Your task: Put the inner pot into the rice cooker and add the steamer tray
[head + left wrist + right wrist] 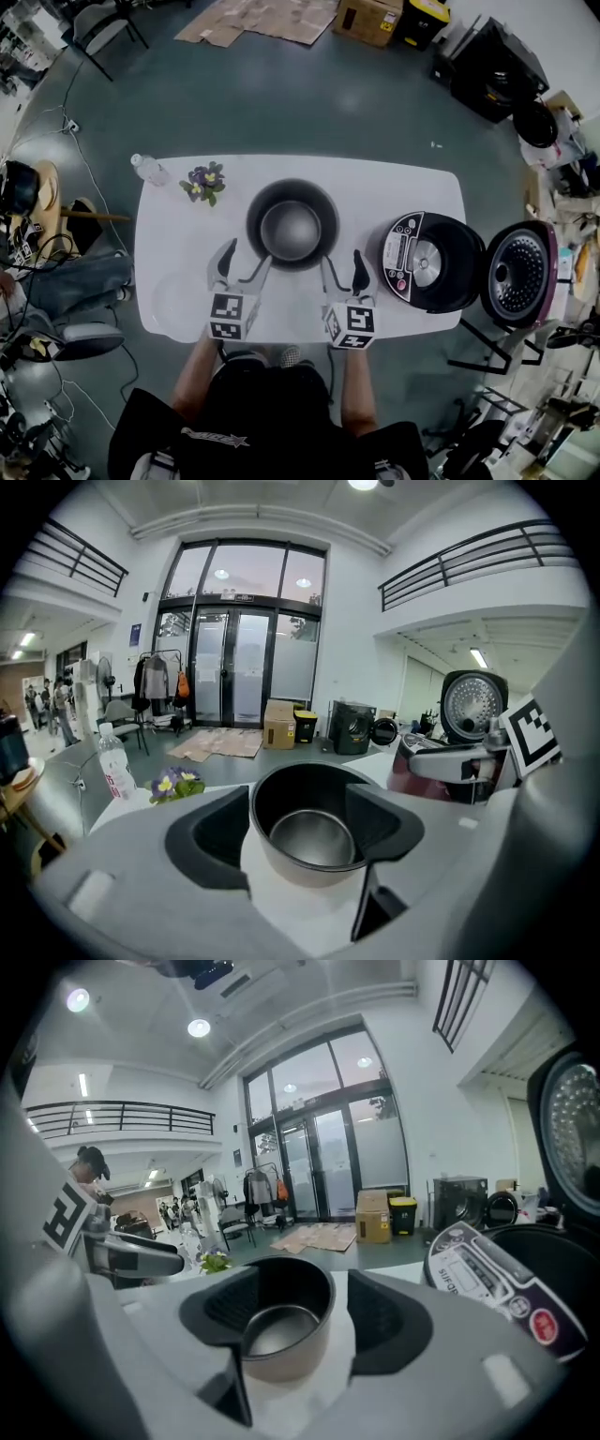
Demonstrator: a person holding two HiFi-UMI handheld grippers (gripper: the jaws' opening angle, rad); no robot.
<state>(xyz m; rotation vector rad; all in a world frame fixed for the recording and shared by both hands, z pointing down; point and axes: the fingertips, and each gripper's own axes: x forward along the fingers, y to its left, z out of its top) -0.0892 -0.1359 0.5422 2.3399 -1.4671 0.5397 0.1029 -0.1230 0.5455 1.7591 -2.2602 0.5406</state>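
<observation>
My left tongs (246,262) and right tongs (343,269) are matt grey plastic, with black ribbed pads (228,1312). The inner pot (292,225) is metal, dark and matt inside with a dull sheen on its floor, and satin bronze outside. The desk (178,281) is smooth white. The rice cooker (427,262) is glossy black plastic, and its lid's inner plate (517,272) is dimpled metal.

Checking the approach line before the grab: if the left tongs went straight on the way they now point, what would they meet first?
The inner pot on the white table: its near wall sits straight ahead of the open left tongs. Nothing seems in between, though depth is unclear.
</observation>
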